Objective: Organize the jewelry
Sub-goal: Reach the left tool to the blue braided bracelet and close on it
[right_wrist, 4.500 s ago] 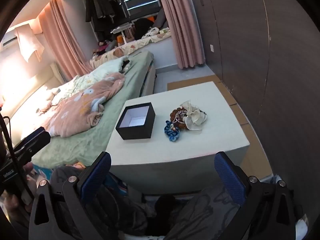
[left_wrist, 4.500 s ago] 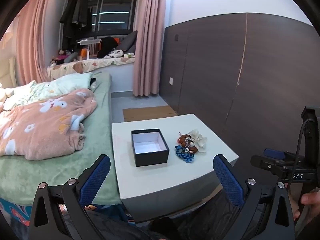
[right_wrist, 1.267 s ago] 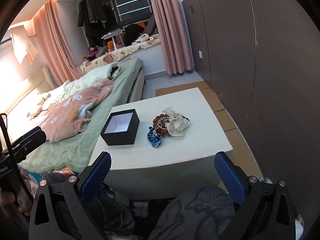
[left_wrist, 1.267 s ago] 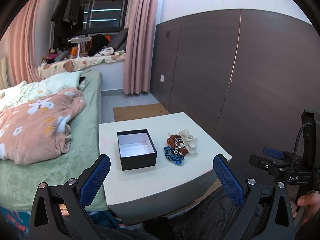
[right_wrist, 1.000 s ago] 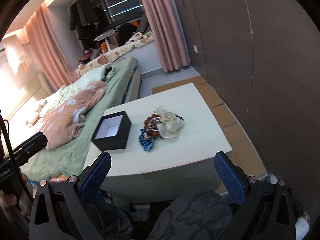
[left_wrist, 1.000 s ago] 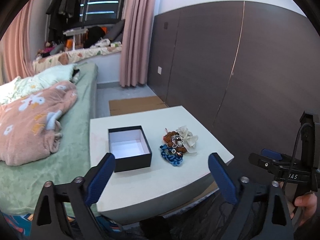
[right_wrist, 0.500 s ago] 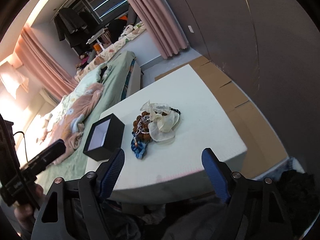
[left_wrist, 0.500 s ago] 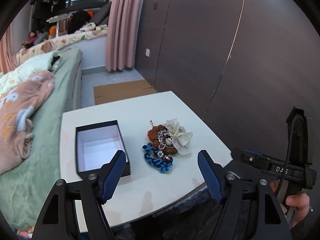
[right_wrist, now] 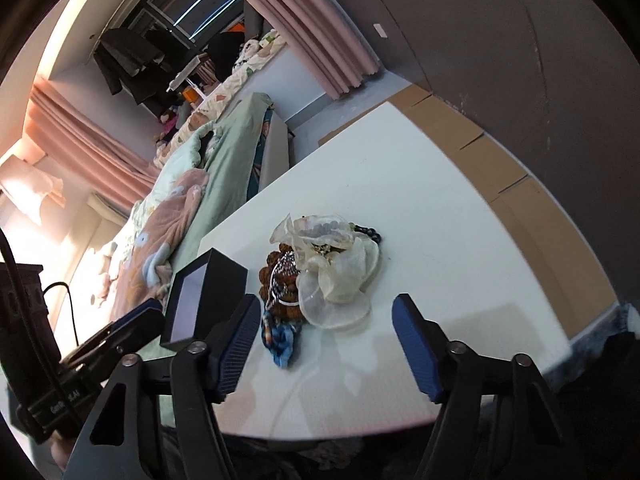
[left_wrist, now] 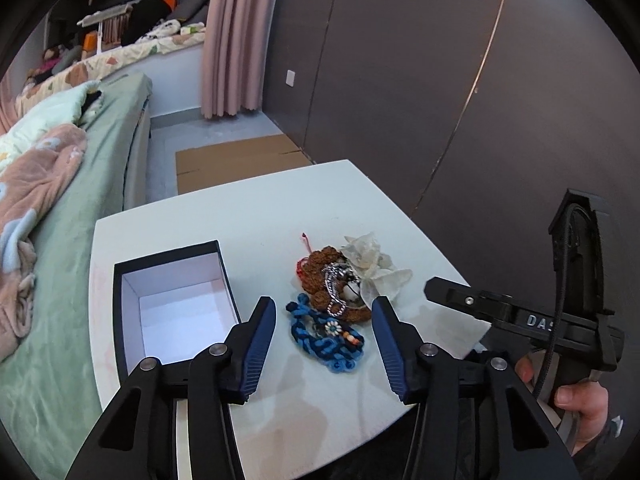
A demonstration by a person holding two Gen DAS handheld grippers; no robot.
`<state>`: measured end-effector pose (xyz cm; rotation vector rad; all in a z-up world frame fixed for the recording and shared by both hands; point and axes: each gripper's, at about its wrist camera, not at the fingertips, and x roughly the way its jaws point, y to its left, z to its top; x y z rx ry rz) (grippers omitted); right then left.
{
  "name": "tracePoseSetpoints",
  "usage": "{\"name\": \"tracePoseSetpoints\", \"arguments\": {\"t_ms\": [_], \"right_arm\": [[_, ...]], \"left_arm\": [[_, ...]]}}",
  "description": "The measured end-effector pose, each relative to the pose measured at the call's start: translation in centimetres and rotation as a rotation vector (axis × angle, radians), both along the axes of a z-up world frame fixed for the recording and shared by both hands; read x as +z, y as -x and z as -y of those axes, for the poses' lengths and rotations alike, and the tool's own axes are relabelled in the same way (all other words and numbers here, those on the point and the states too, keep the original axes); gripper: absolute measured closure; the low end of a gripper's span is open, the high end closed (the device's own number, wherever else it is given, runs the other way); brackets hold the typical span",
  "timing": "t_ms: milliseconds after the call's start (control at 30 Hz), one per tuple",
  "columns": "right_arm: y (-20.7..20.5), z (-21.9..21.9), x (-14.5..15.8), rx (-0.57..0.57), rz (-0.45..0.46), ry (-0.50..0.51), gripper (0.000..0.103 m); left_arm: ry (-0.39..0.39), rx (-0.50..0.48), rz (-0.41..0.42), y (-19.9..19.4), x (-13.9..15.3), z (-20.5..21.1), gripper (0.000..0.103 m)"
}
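2 open tongs; sheer pouch (right_wrist: 336, 276) hides beads.

A matt black box (left_wrist: 173, 307) with white paper-like lining sits by a braided blue cord bracelet (left_wrist: 325, 336) and sheer fabric flower (right_wrist: 334, 272).

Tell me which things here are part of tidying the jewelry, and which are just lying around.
For the job:
black box
blue braided bracelet
brown bead bracelet
silver chain
cream organza flower

Just around:
pink blanket
flattened cardboard
pink curtain
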<state>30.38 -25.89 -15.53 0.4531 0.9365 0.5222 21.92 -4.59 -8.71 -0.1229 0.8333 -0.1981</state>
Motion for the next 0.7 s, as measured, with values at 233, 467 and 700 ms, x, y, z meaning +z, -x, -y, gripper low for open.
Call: {"name": "tracePoseSetpoints", "arguments": {"t_ms": [233, 467, 700], "right_arm": [[-2.7, -2.6, -0.9, 0.022, -0.009, 0.008, 0.036], [-4.2, -3.7, -2.8, 0.059, -0.021, 0.022, 0.098], [-3.1, -2.0, -2.7, 0.048, 0.032, -0.032, 0.099]], "left_arm": [[0.003, 0.000, -0.015, -1.7, -0.7, -0.6, 0.053], [0.015, -0.001, -0.049, -2.9, -1.7, -1.0, 0.059], [0.027, -0.025, -0.111, -2.7, -3.8, 0.5, 0.059]]}}
